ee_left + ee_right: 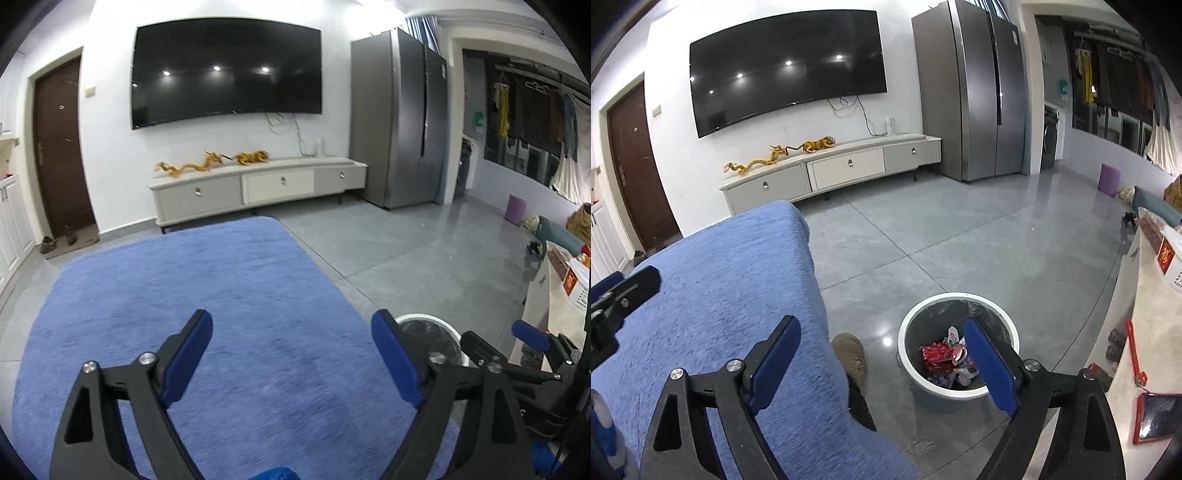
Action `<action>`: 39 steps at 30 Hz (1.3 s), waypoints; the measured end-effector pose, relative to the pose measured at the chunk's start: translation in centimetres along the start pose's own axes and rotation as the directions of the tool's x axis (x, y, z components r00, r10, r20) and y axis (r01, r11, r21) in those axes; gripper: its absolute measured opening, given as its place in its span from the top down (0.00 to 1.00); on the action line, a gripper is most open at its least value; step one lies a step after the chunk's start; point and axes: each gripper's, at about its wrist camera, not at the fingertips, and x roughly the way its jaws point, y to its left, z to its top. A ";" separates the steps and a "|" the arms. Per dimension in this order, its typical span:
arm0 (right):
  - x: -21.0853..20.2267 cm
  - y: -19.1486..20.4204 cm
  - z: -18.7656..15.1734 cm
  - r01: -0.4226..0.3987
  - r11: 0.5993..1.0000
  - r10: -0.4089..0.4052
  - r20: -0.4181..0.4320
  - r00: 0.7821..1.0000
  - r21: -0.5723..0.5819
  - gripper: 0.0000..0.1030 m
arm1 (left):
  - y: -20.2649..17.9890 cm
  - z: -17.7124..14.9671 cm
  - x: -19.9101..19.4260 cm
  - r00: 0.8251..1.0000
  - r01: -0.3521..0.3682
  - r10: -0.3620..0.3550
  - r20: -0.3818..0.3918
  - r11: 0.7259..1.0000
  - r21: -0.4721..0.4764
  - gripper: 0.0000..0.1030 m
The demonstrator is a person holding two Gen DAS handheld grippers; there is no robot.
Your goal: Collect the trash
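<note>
A round trash bin (912, 334) with a white rim and dark liner stands on the grey floor, holding crumpled red and white wrappers (942, 354). My right gripper (882, 334) is open and empty above the gap between the blue fluffy cloth (720, 280) and the bin; its right finger overlaps the bin. My left gripper (291, 326) is open and empty over the blue cloth (184, 288). The bin's rim (417, 316) shows behind its right finger. The right gripper (495, 338) shows at the right of the left wrist view.
A brown slipper (851, 356) lies on the floor between cloth and bin. A pale counter (1137, 332) with a red box (1156, 413) and red tool runs along the right. A TV cabinet (831, 170), fridge (975, 92) and purple stool (1108, 179) stand farther back.
</note>
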 end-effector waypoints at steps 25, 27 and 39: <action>-4.0 1.7 -1.3 0.013 1.000 -0.011 0.115 0.993 -0.010 0.00 | 0.4 -2.4 -5.3 0.994 -0.092 0.093 0.057 0.996 -0.016 0.00; -4.1 1.6 -1.3 0.009 1.000 -0.008 0.123 0.992 -0.008 0.00 | 0.1 -2.5 -5.7 0.993 -0.098 0.099 0.059 0.995 -0.011 0.00; -5.6 0.9 -1.6 -0.013 1.000 0.014 0.157 0.988 -0.003 0.00 | -1.3 -2.8 -7.9 0.987 -0.132 0.131 0.092 0.991 0.005 0.00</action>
